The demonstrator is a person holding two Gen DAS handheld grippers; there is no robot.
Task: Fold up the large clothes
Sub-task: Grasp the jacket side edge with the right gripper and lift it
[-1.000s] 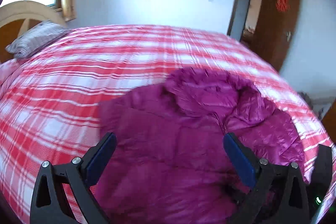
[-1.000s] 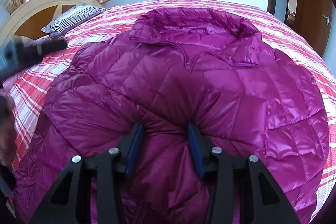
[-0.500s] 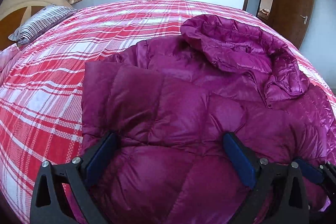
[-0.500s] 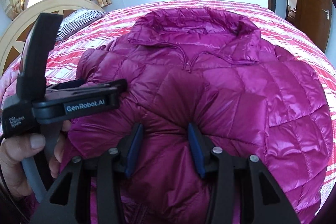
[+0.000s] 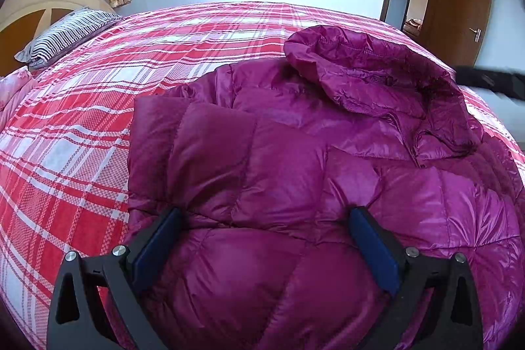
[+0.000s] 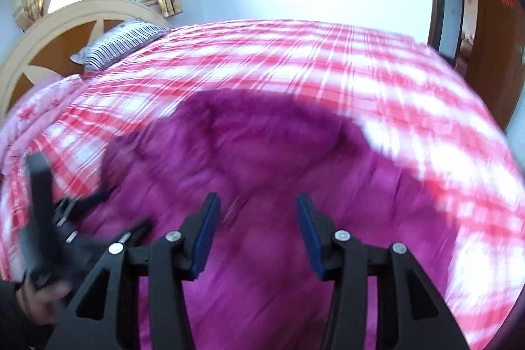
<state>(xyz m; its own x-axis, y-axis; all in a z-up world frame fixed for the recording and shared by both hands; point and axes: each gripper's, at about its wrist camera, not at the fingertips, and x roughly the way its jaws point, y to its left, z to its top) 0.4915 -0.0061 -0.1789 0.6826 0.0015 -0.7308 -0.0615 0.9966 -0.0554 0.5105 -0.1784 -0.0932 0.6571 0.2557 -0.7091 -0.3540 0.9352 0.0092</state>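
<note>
A magenta quilted puffer jacket lies spread on the bed, its hood toward the far right. My left gripper stands wide open low over the jacket's near part. Puffy fabric bulges between its blue pads, which do not press on it. In the blurred right wrist view, my right gripper hovers above the jacket with its jaws partly apart and nothing clearly pinched. The left gripper's black body shows at the left, held by a hand. A dark blurred bar at the right edge is part of the right gripper.
The bed has a red and white plaid cover. A striped pillow lies by the curved wooden headboard at the far left. A window with curtains is behind it. A brown door stands open at the far right.
My right gripper has let the jacket fold out of its pads and pulled up and back, so the jacket looks farther off and blurred. The left gripper came down onto the jacket, then held still.
</note>
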